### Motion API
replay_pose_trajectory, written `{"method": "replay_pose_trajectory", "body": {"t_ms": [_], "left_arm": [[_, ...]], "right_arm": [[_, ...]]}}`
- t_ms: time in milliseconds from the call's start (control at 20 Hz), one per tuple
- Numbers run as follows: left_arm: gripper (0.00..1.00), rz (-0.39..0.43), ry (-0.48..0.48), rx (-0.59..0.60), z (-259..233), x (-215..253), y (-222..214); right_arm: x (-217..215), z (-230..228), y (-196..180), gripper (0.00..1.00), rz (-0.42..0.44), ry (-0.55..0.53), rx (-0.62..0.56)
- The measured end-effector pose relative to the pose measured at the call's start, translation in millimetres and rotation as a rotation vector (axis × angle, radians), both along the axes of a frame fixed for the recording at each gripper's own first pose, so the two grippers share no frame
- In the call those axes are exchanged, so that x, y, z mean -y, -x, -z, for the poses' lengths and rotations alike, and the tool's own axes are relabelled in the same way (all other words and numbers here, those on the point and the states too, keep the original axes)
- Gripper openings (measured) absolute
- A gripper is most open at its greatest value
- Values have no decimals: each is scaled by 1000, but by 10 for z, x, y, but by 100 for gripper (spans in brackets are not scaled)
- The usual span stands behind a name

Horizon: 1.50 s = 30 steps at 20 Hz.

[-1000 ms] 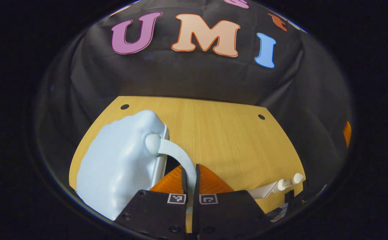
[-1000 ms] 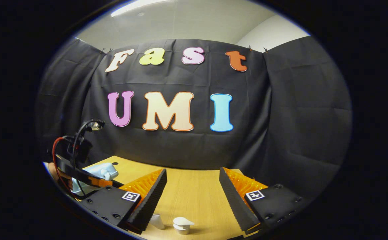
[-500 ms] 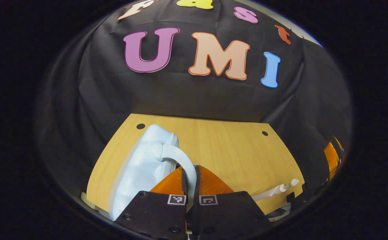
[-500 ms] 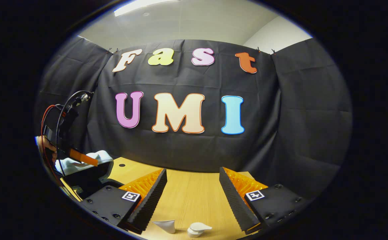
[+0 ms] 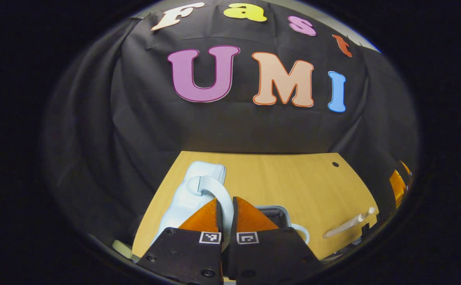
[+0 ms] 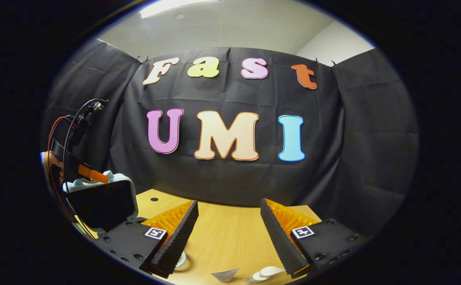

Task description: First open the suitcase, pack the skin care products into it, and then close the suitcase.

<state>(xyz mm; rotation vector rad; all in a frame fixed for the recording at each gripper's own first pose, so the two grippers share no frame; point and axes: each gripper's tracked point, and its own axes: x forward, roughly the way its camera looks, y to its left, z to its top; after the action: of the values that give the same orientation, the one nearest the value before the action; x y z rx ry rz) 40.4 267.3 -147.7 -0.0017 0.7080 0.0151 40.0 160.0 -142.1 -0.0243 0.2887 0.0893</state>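
Wooden surface (image 5: 277, 178) carries the pale-blue suitcase (image 6: 101, 198) at its left, lid raised by the left hand-held gripper (image 5: 225, 206) clamping its handle (image 5: 214, 188) to expose the interior, while the right hand-held gripper (image 6: 228, 221) waits wide above the skin care products (image 6: 254, 274).

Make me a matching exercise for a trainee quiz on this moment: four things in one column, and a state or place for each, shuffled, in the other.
Things
1. left gripper
2. right gripper
3. suitcase lid
4. wooden table

States or places
A. raised, dark inside facing the right gripper view
B. open, holding nothing
C. shut on the pale blue suitcase handle
D. under the skin care products

Pairs: 1-C, 2-B, 3-A, 4-D
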Motion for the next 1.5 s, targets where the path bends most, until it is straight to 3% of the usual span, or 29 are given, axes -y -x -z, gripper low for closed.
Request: {"method": "replay_pose_trajectory", "body": {"t_ms": [600, 1000, 1100, 1500], "left_arm": [[0, -159, -83, -30, 299, -1433, -80], [0, -303, -43, -123, 902, -2183, 78], [0, -329, -80, -143, 1065, -2423, 130], [0, -415, 10, -298, 1843, -2566, 371]], "right_arm": [[-362, -139, -114, 99, 30, -7, 43], [-437, -104, -87, 99, 37, 26, 39], [-447, -84, -80, 99, 39, 34, 31], [-518, 42, -66, 99, 27, 78, -8]]}}
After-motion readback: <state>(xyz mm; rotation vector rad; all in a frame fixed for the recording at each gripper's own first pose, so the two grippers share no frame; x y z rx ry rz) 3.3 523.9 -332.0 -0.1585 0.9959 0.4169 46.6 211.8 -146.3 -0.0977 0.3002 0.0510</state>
